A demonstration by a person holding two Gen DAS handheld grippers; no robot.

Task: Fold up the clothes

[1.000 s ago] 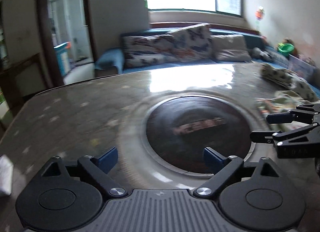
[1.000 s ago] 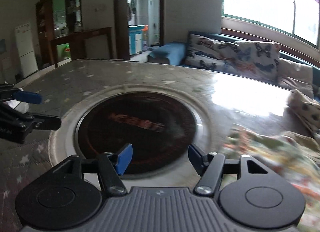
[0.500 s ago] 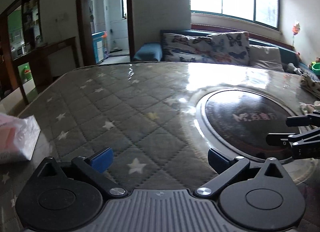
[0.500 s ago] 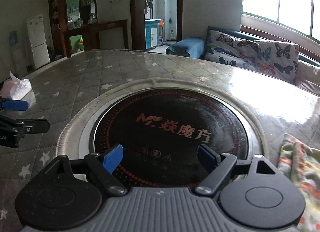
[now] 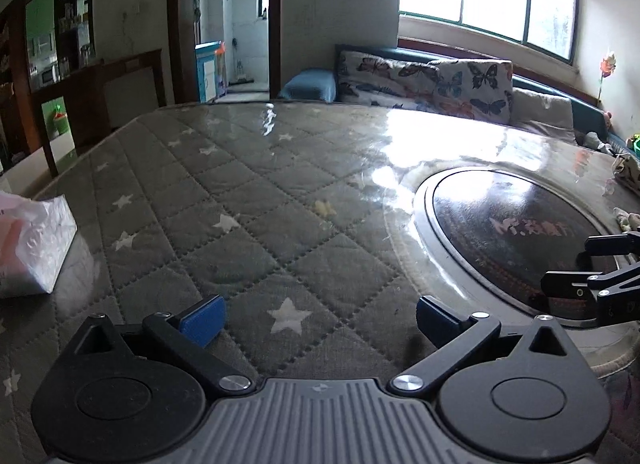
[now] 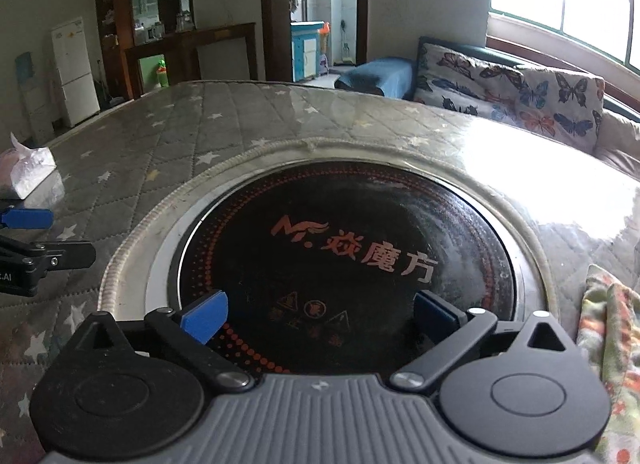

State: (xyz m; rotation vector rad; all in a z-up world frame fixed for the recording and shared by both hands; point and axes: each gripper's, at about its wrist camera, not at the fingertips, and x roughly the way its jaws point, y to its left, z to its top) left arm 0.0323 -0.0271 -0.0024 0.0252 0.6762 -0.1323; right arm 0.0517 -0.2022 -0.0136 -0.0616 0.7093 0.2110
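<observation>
left gripper (image 5: 318,318): jaws spread, nothing between, quilted table (image 5: 248,223) below.
right gripper (image 6: 320,318): jaws opening, empty, over cooktop (image 6: 344,248).
clothes (image 6: 612,328): floral, just right of right gripper.
step: edge to be pinched, not bulk.

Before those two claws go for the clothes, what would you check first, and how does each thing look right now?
1. Left claw empty: ok, its jaws stand wide with only the quilted table cover showing between them.
2. Right claw empty: ok, its jaws are opening over the round black cooktop with nothing between them.
3. Clothes within sight: ok, a floral garment lies at the right edge of the right wrist view.
4. Garment spread flat for folding: not ok, it looks bunched.
5. Folding area free: cannot tell, a tissue pack sits to the left.
6. Claws clear of each other: ok, they are apart.
</observation>
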